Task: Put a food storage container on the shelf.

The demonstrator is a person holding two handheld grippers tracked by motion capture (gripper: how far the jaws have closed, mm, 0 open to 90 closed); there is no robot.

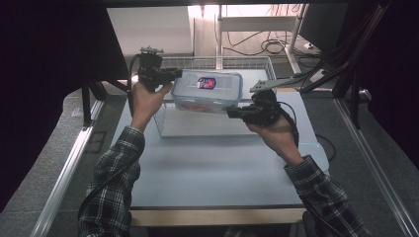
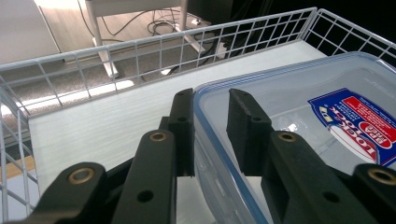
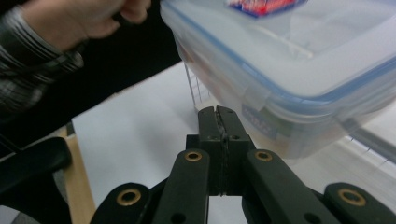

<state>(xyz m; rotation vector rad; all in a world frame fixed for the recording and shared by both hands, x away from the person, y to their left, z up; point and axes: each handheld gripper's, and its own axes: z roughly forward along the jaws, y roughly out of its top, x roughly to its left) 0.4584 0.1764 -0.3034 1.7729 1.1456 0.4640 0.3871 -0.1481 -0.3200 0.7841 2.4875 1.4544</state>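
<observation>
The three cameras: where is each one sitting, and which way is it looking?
High view: above the table, looking forward and down; both plaid sleeves, hands, left gripper and right gripper show.
Left gripper view: on the left gripper, looking along its jaws clamped on the box's rim, wire basket behind.
Right gripper view: on the shut right gripper, looking up at the box.
All three share the box.
</observation>
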